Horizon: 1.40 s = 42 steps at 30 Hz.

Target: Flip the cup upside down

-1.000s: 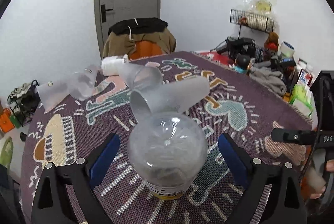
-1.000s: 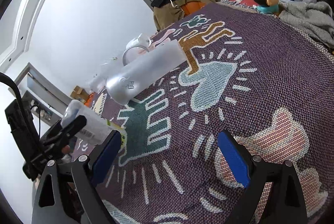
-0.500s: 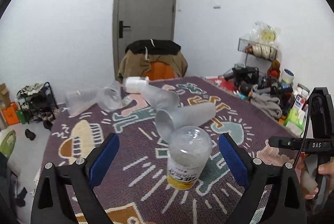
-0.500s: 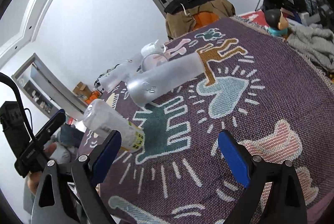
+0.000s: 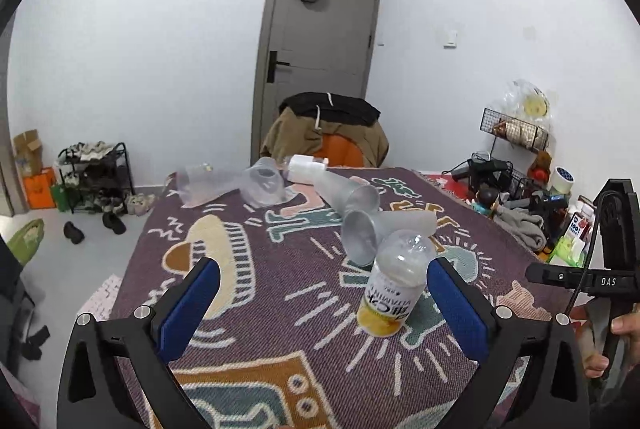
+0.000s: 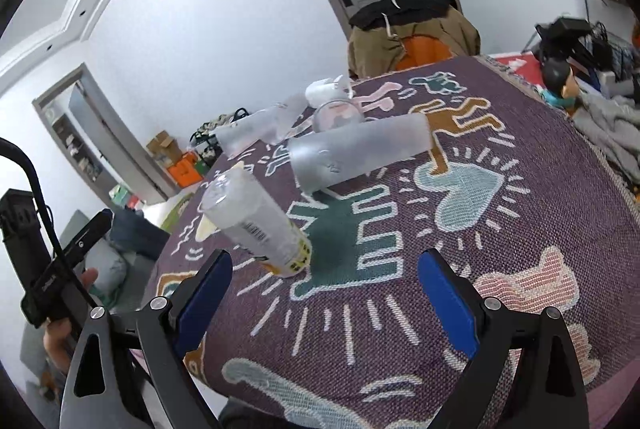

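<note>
cup (image 5: 390,287) upside down on tablecloth (image 5: 280,293) (both tools spread, empty)

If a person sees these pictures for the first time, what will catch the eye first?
First, the clear cup with a yellow label standing upside down on the purple patterned cloth, between the blue-padded fingers of the open left gripper. Just behind it, a frosted cup lies on its side, with more clear cups lying farther back.

Patterned tablecloth (image 5: 280,293), draped chair (image 5: 328,133).
</note>
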Motion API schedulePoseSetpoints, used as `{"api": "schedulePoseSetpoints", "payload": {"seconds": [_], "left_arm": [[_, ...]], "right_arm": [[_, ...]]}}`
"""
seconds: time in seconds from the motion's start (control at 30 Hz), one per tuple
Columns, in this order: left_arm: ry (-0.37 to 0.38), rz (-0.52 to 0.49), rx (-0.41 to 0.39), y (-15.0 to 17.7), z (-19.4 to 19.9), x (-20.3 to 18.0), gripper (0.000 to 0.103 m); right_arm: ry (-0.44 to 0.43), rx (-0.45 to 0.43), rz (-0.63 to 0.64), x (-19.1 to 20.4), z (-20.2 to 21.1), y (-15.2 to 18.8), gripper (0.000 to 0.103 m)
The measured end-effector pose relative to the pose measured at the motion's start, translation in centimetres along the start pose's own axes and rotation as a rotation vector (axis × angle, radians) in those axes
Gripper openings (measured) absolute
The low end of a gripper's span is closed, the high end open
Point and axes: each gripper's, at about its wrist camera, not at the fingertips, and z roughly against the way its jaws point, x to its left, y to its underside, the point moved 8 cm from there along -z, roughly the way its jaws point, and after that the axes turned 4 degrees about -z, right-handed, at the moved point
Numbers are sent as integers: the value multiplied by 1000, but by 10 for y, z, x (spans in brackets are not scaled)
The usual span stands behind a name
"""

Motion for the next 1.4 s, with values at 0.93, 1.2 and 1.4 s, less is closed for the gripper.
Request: {"api": "schedulePoseSetpoints", "payload": {"seconds": [0.93,1.2,1.4], "left_arm": [[-154,6,-72,64,75,12,103],[-176,-6,-92,70,82,10,103],[-189,-7,-105,67,86,12,103]], "right_arm": [[55,-83,187,27,41,40,95],[46,-133,221,28,56,44,95],[49,-116,229,30,46,52,95]]}}
